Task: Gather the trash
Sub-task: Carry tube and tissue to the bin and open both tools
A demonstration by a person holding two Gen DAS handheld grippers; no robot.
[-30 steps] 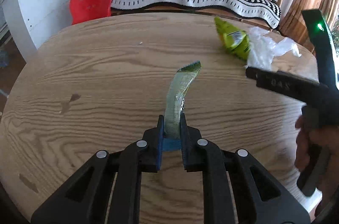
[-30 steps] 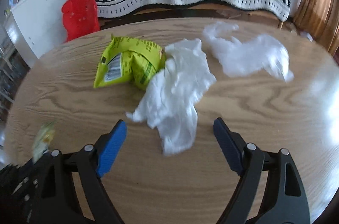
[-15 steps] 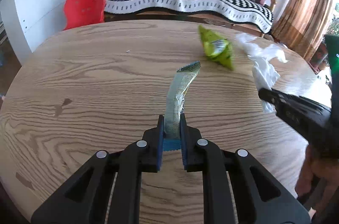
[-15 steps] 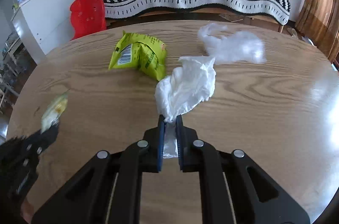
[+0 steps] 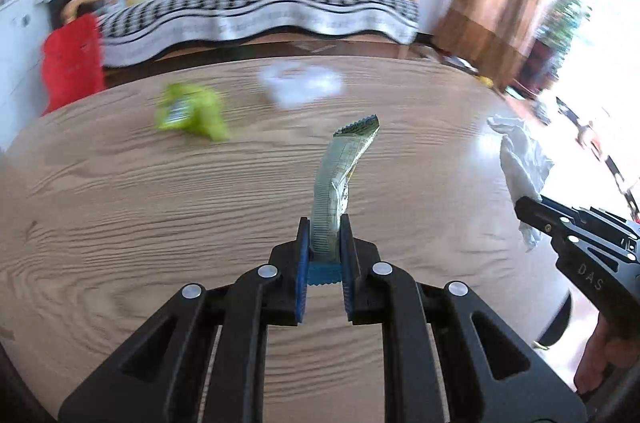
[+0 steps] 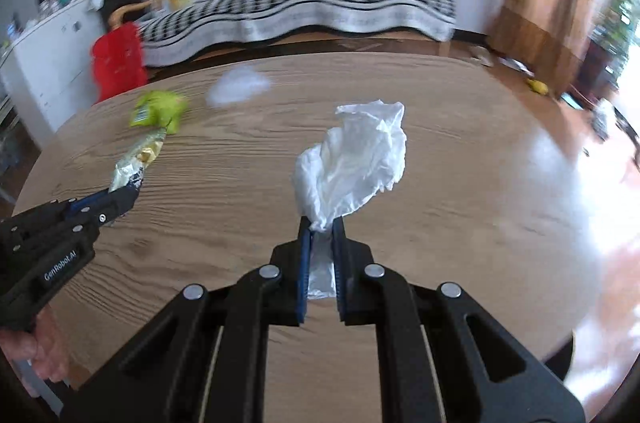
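Note:
My left gripper is shut on a long green and silver wrapper and holds it above the round wooden table. The left gripper and the wrapper also show in the right wrist view. My right gripper is shut on a crumpled white tissue, lifted off the table. It appears at the right of the left wrist view with the tissue. A green snack bag and a clear plastic bag lie on the far side of the table.
A black and white striped sofa stands behind the table. A red bag hangs beside a white cabinet at the far left. Wooden panelling is at the far right. The table's right edge is close to the right gripper.
The right gripper closed on the white tissue and lifted it off the table. Both grippers have swung to the right, so the snack bag now lies far left.

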